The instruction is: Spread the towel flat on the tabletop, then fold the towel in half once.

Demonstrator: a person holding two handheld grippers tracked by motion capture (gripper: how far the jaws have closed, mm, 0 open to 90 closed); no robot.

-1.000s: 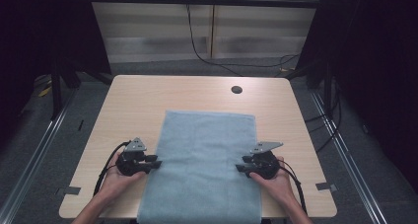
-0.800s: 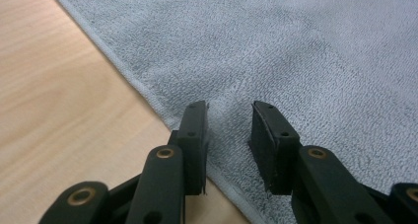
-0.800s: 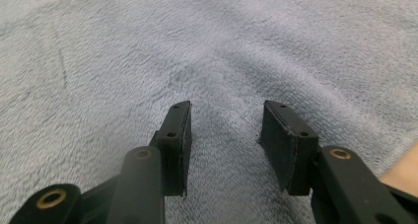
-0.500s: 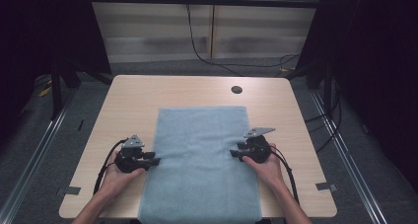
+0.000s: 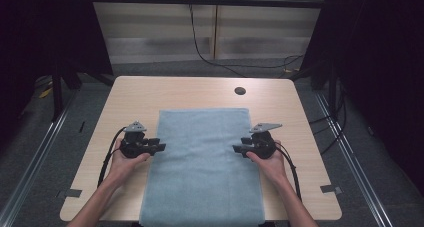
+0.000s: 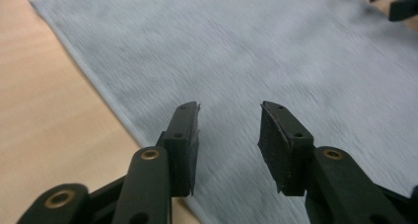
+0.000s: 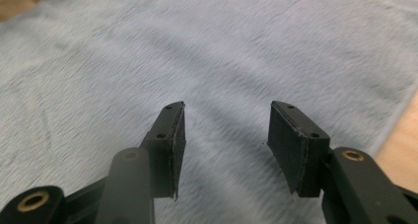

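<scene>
Fingers (image 6: 183, 135) of left gripper (image 5: 159, 147) & right gripper (image 5: 238, 149) stood apart, just been opening – nothing between. Blue towel (image 5: 202, 167) lay flat on table (image 5: 125, 99), near end overhanging; grippers faced its side edges, prob. for smoothing/fold.

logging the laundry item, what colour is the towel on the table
Plain light blue-grey towel, with no pattern; clearest in the high view.

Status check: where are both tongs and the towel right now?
Left tongs and right tongs open, jaws just been opening, nothing between them. Blue towel flat on table, near end overhanging. Nothing in the way.
</scene>
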